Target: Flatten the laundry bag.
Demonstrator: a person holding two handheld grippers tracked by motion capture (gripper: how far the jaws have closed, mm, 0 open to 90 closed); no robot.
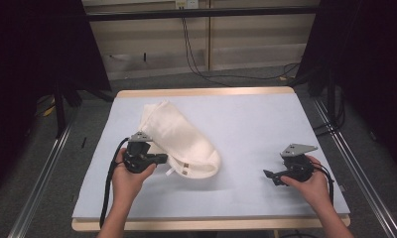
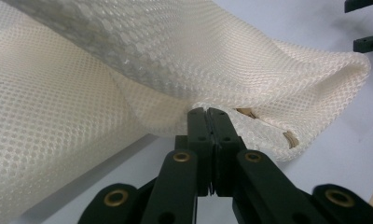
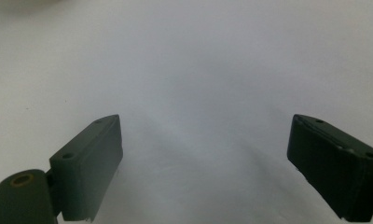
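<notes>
A cream mesh bag lies slanted on the left half of the pale blue mat, its rounded end toward the front. My left gripper sits at the bag's near left edge. In the left gripper view its jaws are pressed together, pinching the edge of the mesh bag, and a fold of it rises above them. Tan tabs show at the bag's hem. My right gripper rests low at the front right of the mat, well apart from the bag. It stands open with nothing between its fingers.
The mat covers a wooden table whose front edge runs along the bottom. Metal rails flank the table on both sides. Black cables lie on the floor behind it. Dark curtains hang at the left and right.
</notes>
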